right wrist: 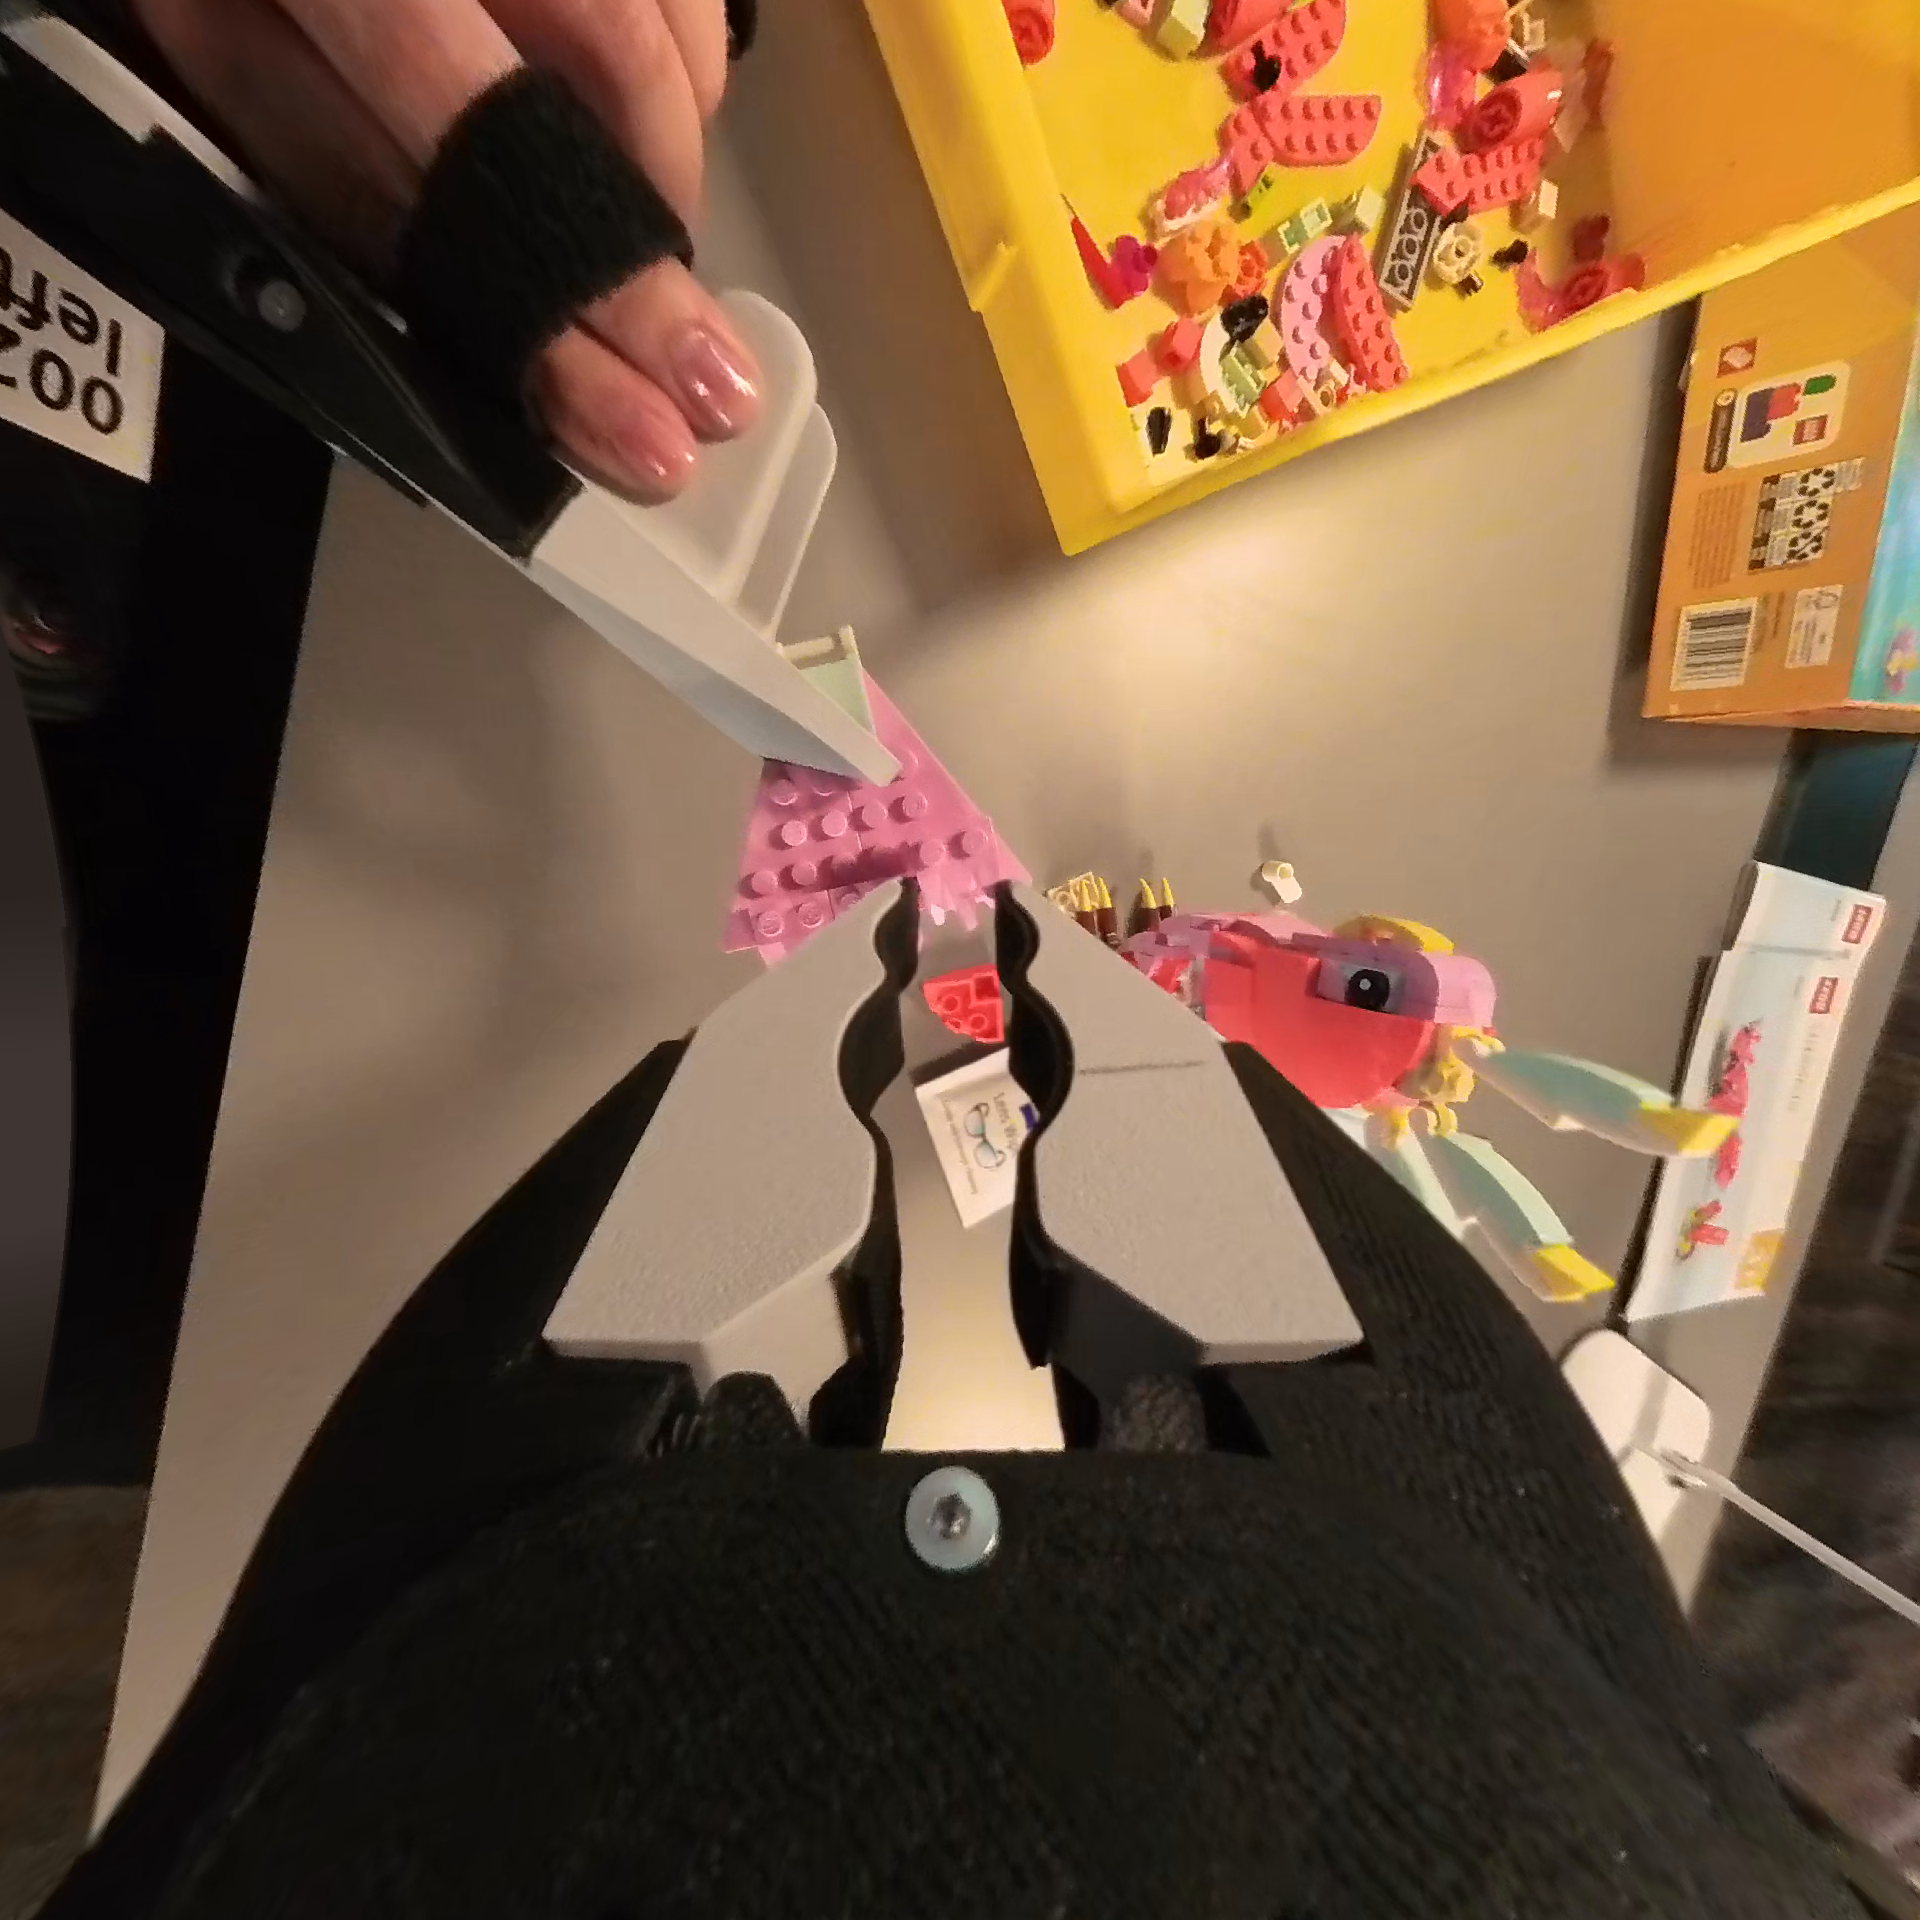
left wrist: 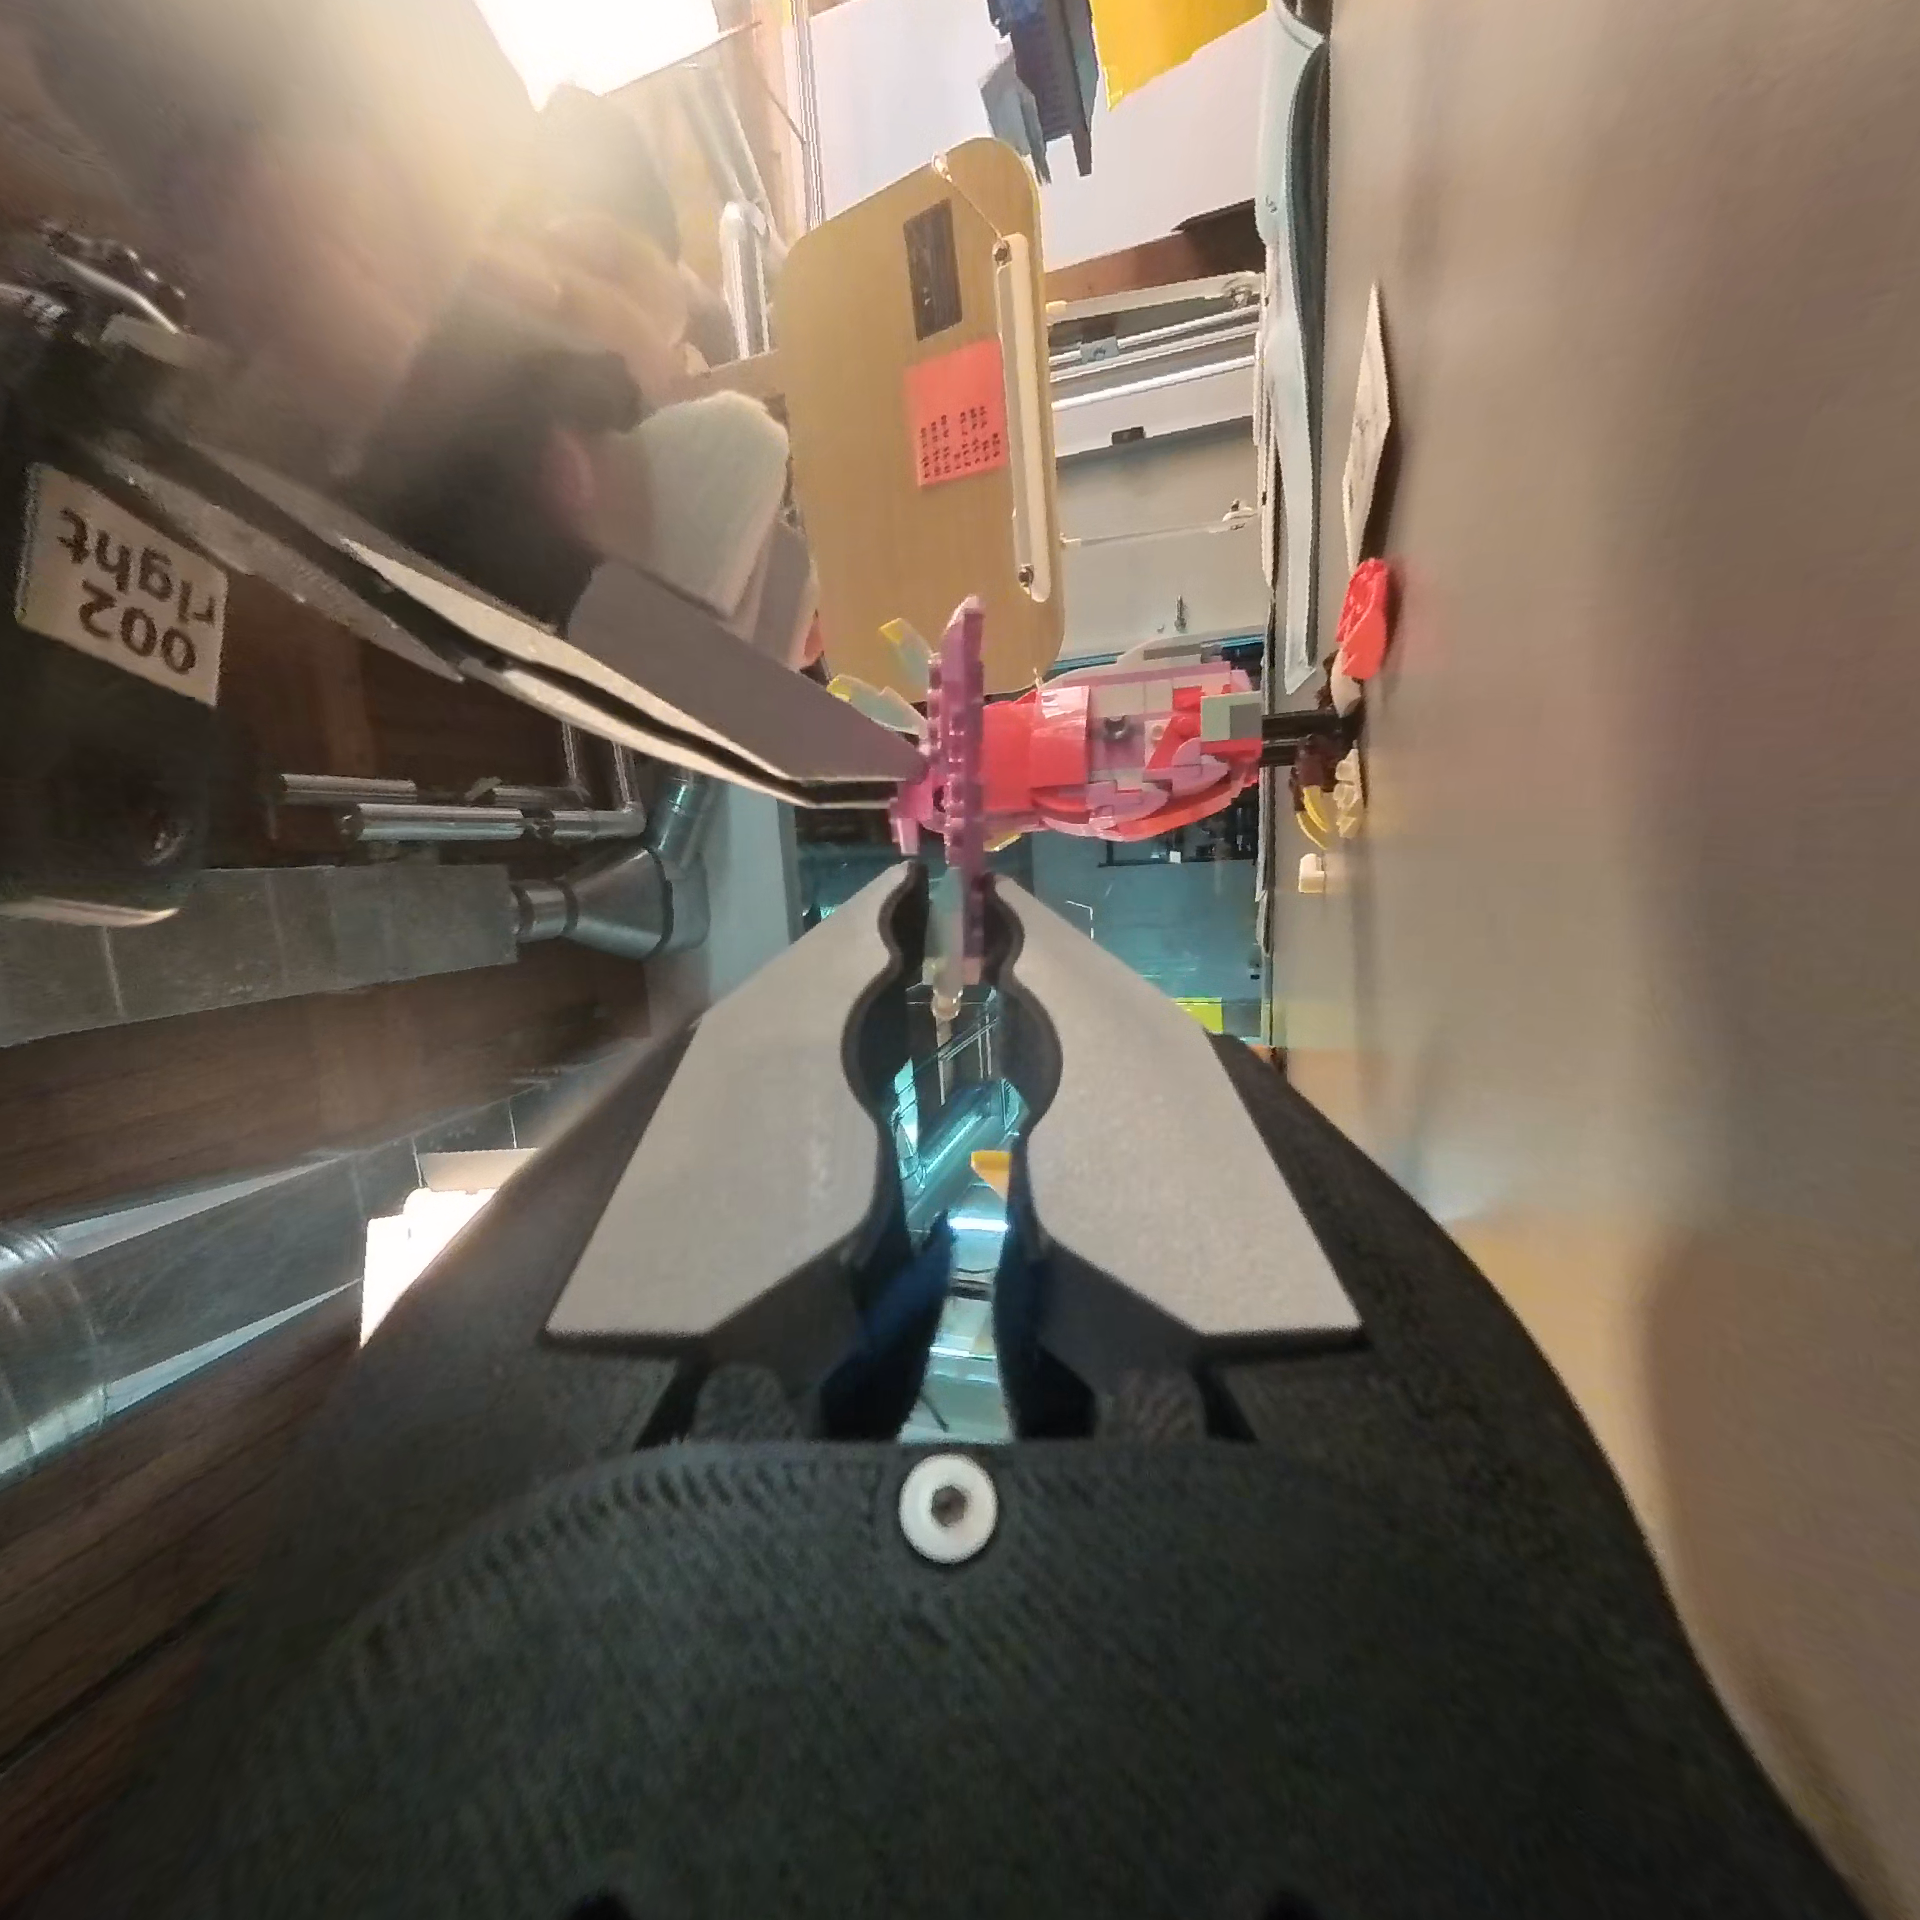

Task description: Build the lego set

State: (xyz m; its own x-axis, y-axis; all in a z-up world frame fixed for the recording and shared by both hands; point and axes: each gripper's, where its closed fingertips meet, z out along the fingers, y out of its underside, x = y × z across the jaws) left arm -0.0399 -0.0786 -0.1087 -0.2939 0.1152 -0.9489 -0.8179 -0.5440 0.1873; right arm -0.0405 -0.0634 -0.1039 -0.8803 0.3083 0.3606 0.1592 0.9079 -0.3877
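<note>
We clamp both our left gripper (left wrist: 954, 894) and right gripper (right wrist: 956, 904) on the pink brick wing (right wrist: 831, 831) above the grey table (right wrist: 1247, 707).

Left gripper (left wrist: 954, 894): fingertips closed on edge of pink studded plate (left wrist: 961, 727) | Right gripper (left wrist: 894, 779): tips meeting same plate from the left | Beyond plate: red-and-pink brick figure (left wrist: 1122, 748) on black post; loose bricks (left wrist: 1330, 821) on grey table (left wrist: 1610, 831)

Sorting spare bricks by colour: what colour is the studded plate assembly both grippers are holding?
Light pink-lilac plate assembly, clearest in the right wrist view.
</note>
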